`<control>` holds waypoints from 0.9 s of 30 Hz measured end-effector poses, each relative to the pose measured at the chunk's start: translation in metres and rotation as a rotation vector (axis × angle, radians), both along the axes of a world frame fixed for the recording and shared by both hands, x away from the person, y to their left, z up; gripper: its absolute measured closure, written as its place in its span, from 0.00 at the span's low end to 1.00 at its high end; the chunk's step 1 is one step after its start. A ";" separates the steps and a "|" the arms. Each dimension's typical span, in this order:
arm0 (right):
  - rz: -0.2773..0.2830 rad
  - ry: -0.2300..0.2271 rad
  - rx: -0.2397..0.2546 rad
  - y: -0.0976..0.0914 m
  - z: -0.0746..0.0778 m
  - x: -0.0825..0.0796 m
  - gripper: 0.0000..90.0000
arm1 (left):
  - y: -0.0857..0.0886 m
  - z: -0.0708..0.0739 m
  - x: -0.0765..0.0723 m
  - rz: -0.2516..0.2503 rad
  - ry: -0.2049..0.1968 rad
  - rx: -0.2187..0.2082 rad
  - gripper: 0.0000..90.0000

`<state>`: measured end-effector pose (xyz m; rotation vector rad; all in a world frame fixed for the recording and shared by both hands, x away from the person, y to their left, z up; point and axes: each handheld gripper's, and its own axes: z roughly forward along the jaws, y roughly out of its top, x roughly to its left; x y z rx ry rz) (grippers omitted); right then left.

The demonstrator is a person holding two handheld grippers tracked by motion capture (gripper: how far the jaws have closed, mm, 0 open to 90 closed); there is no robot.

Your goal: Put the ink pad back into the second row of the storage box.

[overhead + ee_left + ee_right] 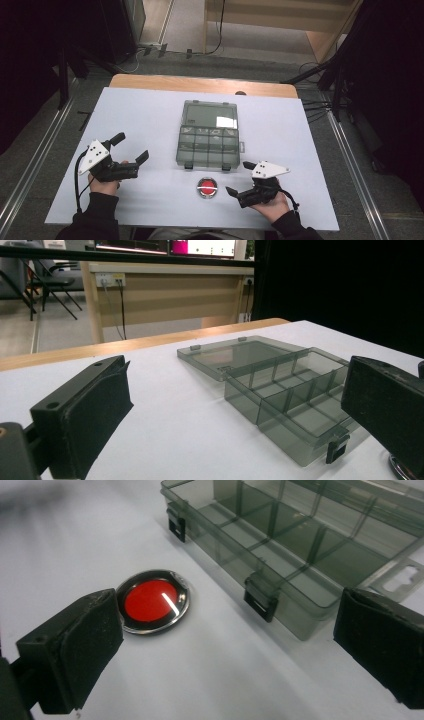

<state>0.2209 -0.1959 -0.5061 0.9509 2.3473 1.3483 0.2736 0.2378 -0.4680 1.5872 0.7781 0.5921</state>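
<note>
Nearest the person, the left gripper (130,147) and the right gripper (240,178) are held low over the white table (150,115), one at each side, each with its jaws spread wide and nothing between them. Between the two grippers, close to the near edge, lies a round red disc with a shiny metal rim (152,601). Just beyond it sits a smoky transparent compartment box (206,144), its black latches (261,599) facing the person and its lid (209,114) folded open flat toward the far wooden edge (200,84).
</note>
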 end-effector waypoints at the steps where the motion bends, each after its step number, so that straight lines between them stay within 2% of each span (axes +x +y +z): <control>1: 0.010 0.003 -0.004 0.002 0.000 0.000 0.00 | 0.000 0.000 0.000 -0.001 0.001 -0.001 0.00; 13: 0.091 0.027 -0.045 0.029 0.005 0.005 0.00 | 0.001 0.001 -0.001 0.016 -0.007 -0.005 0.00; 14: 0.114 0.030 -0.061 0.035 0.005 0.005 0.00 | 0.001 0.001 -0.001 0.014 -0.006 -0.005 0.00; 15: 0.114 0.030 -0.061 0.035 0.005 0.005 0.00 | 0.001 0.001 -0.001 0.013 -0.004 -0.006 0.00; 16: 0.143 0.018 -0.092 0.041 0.006 0.006 0.00 | 0.001 0.001 -0.001 0.010 -0.003 -0.007 0.00; 27: 0.233 0.051 -0.145 0.065 0.007 0.013 0.02 | -0.001 0.000 -0.001 -0.001 0.002 -0.004 0.00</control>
